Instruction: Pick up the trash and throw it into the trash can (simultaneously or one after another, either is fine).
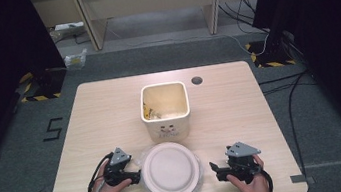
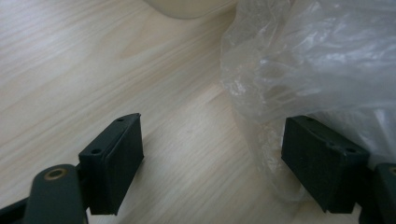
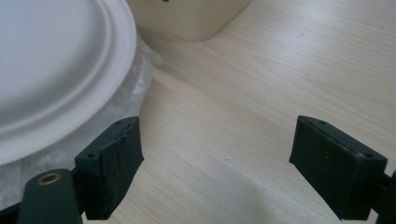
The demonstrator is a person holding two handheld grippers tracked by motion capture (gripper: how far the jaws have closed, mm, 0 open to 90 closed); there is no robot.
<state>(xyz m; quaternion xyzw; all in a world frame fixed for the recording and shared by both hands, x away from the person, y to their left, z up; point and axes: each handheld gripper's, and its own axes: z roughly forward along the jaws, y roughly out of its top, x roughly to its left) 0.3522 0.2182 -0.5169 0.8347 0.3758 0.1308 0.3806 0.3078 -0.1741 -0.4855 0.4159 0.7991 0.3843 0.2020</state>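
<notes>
The left gripper (image 2: 212, 154) has its jaws spread wide with nothing between them but bare wood. Its right-hand jaw sits against the crumpled edge of a clear plastic bag (image 2: 317, 65), though whether it actually touches the film I cannot tell; the other jaw stands over the plain counter (image 2: 93, 70). In the high view the left gripper (image 1: 136, 174) lies low at the left rim of the plate, held in the person's left hand (image 1: 108, 190), with its cable looping round behind.

The right gripper (image 3: 217, 165) is likewise agape, holding nothing. Its left-hand jaw stands just beside the plastic bag (image 3: 116, 107) that pokes out from under a white paper plate (image 3: 51, 70); the other jaw is over open wood. From above, the right gripper (image 1: 215, 168) sits a little apart from the plate's right edge, gripped by the right hand (image 1: 249, 183).

The plate (image 1: 170, 170) rests near the front middle of the counter (image 1: 240, 106), between the two grippers, with the bag (image 1: 199, 175) showing as a thin crinkled fringe around its rim. Just behind the plate stands a cream square bin (image 1: 165, 108), open at the top, with some scraps lying in its bottom and a small face printed on its near wall. A round dark hole (image 1: 197, 80) lies in the counter beyond the bin, to its right.
</notes>
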